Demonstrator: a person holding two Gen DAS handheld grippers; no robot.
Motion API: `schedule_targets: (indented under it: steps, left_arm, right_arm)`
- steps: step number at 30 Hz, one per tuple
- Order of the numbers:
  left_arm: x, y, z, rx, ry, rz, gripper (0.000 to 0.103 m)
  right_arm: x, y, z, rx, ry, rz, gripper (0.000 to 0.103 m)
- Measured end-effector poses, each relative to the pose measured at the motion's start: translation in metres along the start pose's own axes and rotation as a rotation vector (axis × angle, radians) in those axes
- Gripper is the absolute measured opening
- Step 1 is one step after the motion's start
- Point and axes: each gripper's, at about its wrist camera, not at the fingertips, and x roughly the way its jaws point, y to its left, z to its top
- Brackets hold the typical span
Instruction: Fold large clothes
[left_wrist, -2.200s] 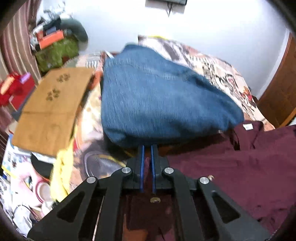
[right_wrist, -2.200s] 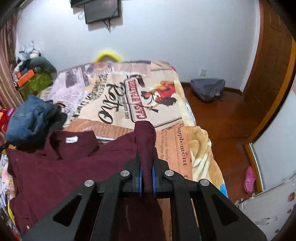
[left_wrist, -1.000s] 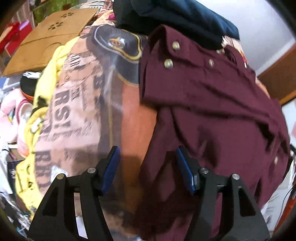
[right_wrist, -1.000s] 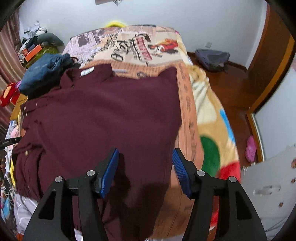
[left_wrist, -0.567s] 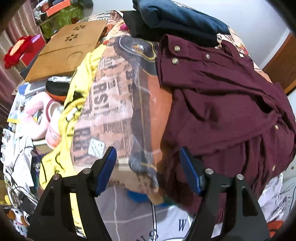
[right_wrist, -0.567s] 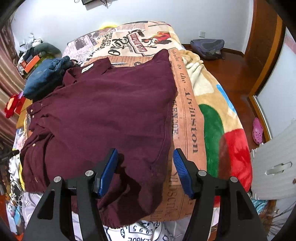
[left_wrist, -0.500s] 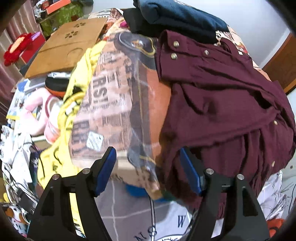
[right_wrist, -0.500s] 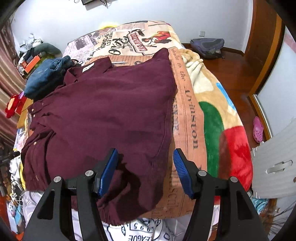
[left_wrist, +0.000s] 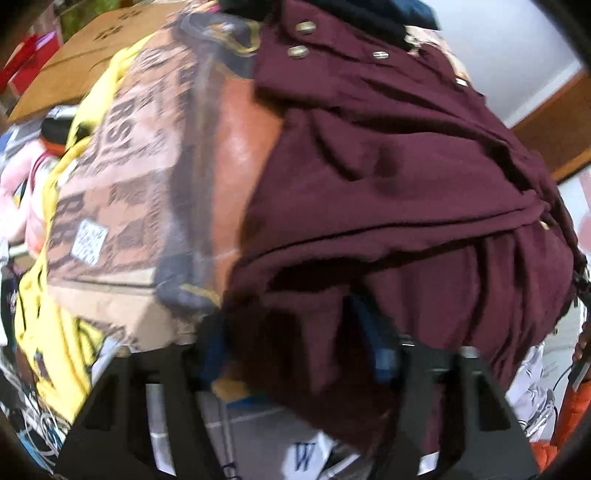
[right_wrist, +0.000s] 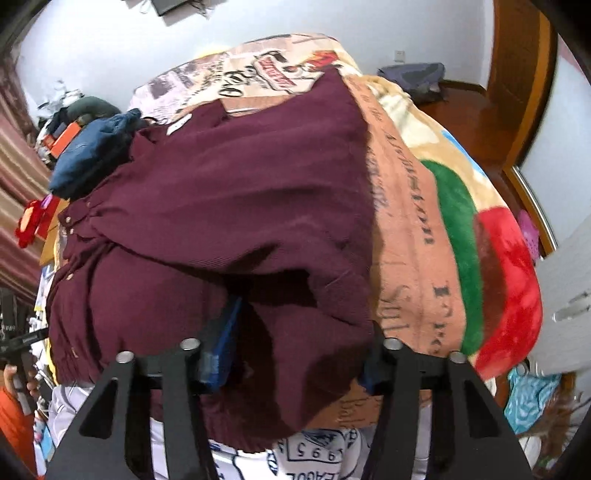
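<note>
Maroon shirt (right_wrist: 236, 206): a large button-up shirt lying spread on the bed, collar toward the far wall, its hem hanging over the near edge of the mattress.
Shirt details: small metal snaps (left_wrist: 306, 26) run along the left side; a white neck label (right_wrist: 178, 124) shows at the collar.
Left tongs (left_wrist: 295, 347): spread wide apart at the shirt's lower left corner, with the hanging hem between the blue pads; not pinching it. This view is blurred.
Right tongs (right_wrist: 295, 347): also spread wide, at the lower right corner of the hem. The cloth drapes between the fingers, covering the right pad; no grip on it.
Bed cover (right_wrist: 413, 229): a blanket printed like newspaper, with green and red patches on the right side, lying under the shirt.
Blue jeans (right_wrist: 92, 151): bunched on the bed just beyond the shirt's left shoulder.
Cardboard (left_wrist: 96, 55): a flat brown sheet off the bed's left side.
Yellow cloth (left_wrist: 55, 332): hanging down the bed's left edge.
Floor: reddish wood (right_wrist: 476, 122) to the right of the bed.
</note>
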Motion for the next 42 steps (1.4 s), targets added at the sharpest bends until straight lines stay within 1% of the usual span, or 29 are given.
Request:
schedule_targets:
  steps: [1,2,3,5,8,10,12,14,15,16,19,21,22,24,26,28,29,31,32,33,34,35,36,37,38,39,40,41,42]
  left_arm:
    - [-0.001,-0.004,0.001,0.012,-0.009,0.009,0.046]
    - [-0.004,-0.009,0.003,0.026,-0.023,0.013,0.035]
    - [-0.006,-0.011,0.004,0.030,-0.034,0.006,0.018]
    - [-0.017,-0.016,0.015,0.012,-0.054,-0.019,0.006]
    - [-0.039,-0.017,0.031,-0.013,-0.117,-0.077,0.005]
    - [-0.059,-0.019,0.048,-0.026,-0.168,-0.119,0.005]
    - [-0.079,-0.023,0.068,-0.030,-0.224,-0.168,0.005]
    - [-0.094,-0.024,0.091,-0.050,-0.263,-0.233,0.005]
    - [-0.098,-0.029,0.103,-0.057,-0.281,-0.250,0.005]
    - [-0.103,-0.033,0.115,-0.055,-0.302,-0.252,0.005]
    - [-0.106,-0.046,0.155,-0.030,-0.360,-0.202,0.005]
    - [-0.100,-0.051,0.177,-0.033,-0.382,-0.173,0.005]
    - [-0.094,-0.053,0.186,-0.033,-0.387,-0.144,0.005]
    - [-0.078,-0.054,0.198,-0.026,-0.385,-0.056,0.005]
    - [-0.057,-0.050,0.208,-0.026,-0.374,0.036,0.005]
    - [-0.029,-0.039,0.217,-0.051,-0.333,0.088,0.006]
    - [-0.020,-0.029,0.221,-0.061,-0.314,0.100,0.007]
    - [0.009,-0.019,0.224,-0.071,-0.259,0.132,0.008]
    - [0.019,-0.018,0.223,-0.064,-0.245,0.148,0.012]
    - [0.026,-0.017,0.222,-0.048,-0.237,0.166,0.013]
    - [0.029,-0.019,0.220,-0.029,-0.239,0.175,0.013]
    - [0.028,-0.020,0.216,-0.006,-0.242,0.195,0.018]
    - [0.026,-0.022,0.213,0.019,-0.239,0.227,0.027]
    - [0.023,-0.024,0.211,0.037,-0.234,0.261,0.033]
    - [0.019,-0.026,0.209,0.057,-0.230,0.296,0.043]
    - [0.014,-0.029,0.208,0.077,-0.231,0.314,0.047]
    - [0.007,-0.030,0.205,0.098,-0.235,0.317,0.048]
    - [-0.003,-0.032,0.200,0.118,-0.241,0.310,0.052]
    - [-0.011,-0.034,0.198,0.128,-0.249,0.306,0.061]
  right_arm:
    - [-0.001,0.004,0.002,-0.012,-0.004,0.009,0.029]
    - [-0.001,0.007,0.003,-0.018,-0.011,0.012,0.021]
    - [-0.003,0.009,0.005,-0.025,-0.020,0.017,0.012]
    - [-0.010,0.013,0.013,-0.032,-0.049,0.063,0.010]
    - [-0.022,0.016,0.023,-0.041,-0.087,0.104,0.008]
    - [-0.032,0.017,0.036,-0.038,-0.121,0.144,0.008]
    - [-0.040,0.019,0.050,-0.038,-0.157,0.174,0.007]
    - [-0.049,0.022,0.069,-0.053,-0.197,0.188,0.007]
    - [-0.051,0.025,0.079,-0.060,-0.214,0.192,0.006]
    - [-0.053,0.028,0.085,-0.068,-0.229,0.193,0.006]
    - [-0.053,0.034,0.113,-0.094,-0.281,0.164,0.006]
    - [-0.043,0.031,0.132,-0.082,-0.291,0.139,0.006]
    - [-0.036,0.028,0.140,-0.075,-0.291,0.123,0.006]
    - [-0.018,0.023,0.155,-0.059,-0.282,0.082,0.005]
    - [0.008,0.015,0.169,-0.032,-0.248,0.042,0.005]
    - [0.038,0.002,0.178,0.006,-0.186,0.012,0.005]
    - [0.051,-0.005,0.181,0.021,-0.154,-0.003,0.005]
    - [0.074,-0.014,0.184,0.045,-0.091,-0.019,0.005]
    - [0.083,-0.018,0.184,0.054,-0.065,-0.023,0.005]
    - [0.093,-0.021,0.182,0.059,-0.044,-0.024,0.005]
    - [0.094,-0.022,0.182,0.059,-0.040,-0.025,0.005]
    - [0.094,-0.022,0.180,0.053,-0.041,-0.026,0.005]
    - [0.092,-0.021,0.180,0.047,-0.042,-0.027,0.006]
    - [0.090,-0.020,0.182,0.039,-0.043,-0.026,0.006]
    - [0.085,-0.019,0.181,0.034,-0.038,-0.018,0.008]
    - [0.081,-0.018,0.182,0.036,-0.027,-0.015,0.009]
    - [0.077,-0.018,0.183,0.038,-0.016,-0.010,0.010]
    - [0.073,-0.019,0.184,0.043,-0.004,0.000,0.011]
    - [0.067,-0.019,0.184,0.048,0.003,0.006,0.012]
